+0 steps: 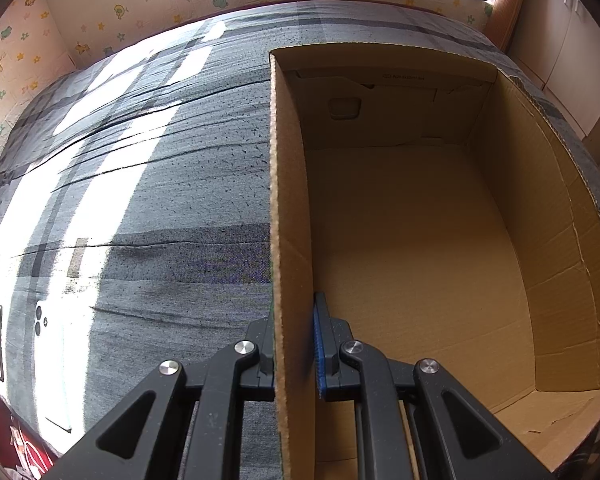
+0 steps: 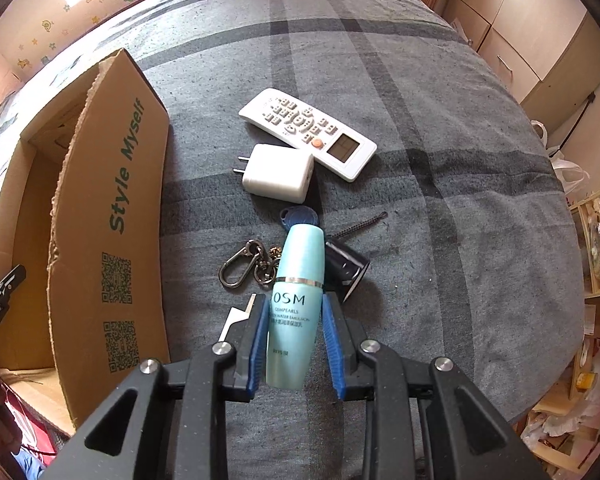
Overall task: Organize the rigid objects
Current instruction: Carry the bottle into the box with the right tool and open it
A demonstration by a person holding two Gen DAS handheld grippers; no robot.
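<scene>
My right gripper (image 2: pixel 294 308) is shut on a turquoise lotion bottle (image 2: pixel 298 264), held cap forward above the grey checked bed. Below it lie a white remote (image 2: pixel 308 136), a white charger (image 2: pixel 278 174), a carabiner keyring (image 2: pixel 240 266), a blue key fob (image 2: pixel 296 216) and a small dark cylinder (image 2: pixel 346 266). To the left stands an open cardboard box (image 2: pixel 112 220). My left gripper (image 1: pixel 294 344) is shut on the left wall of that cardboard box (image 1: pixel 288 200), one finger outside and one inside. The box floor (image 1: pixel 412 260) holds nothing.
A white phone (image 1: pixel 48 360) lies on the bed left of the box in bright sunlight. A thin black pin (image 2: pixel 360 226) and a white flat piece (image 2: pixel 236 318) lie near the keys. Cupboards (image 2: pixel 532 40) and cluttered shelves (image 2: pixel 592 280) stand past the bed's right edge.
</scene>
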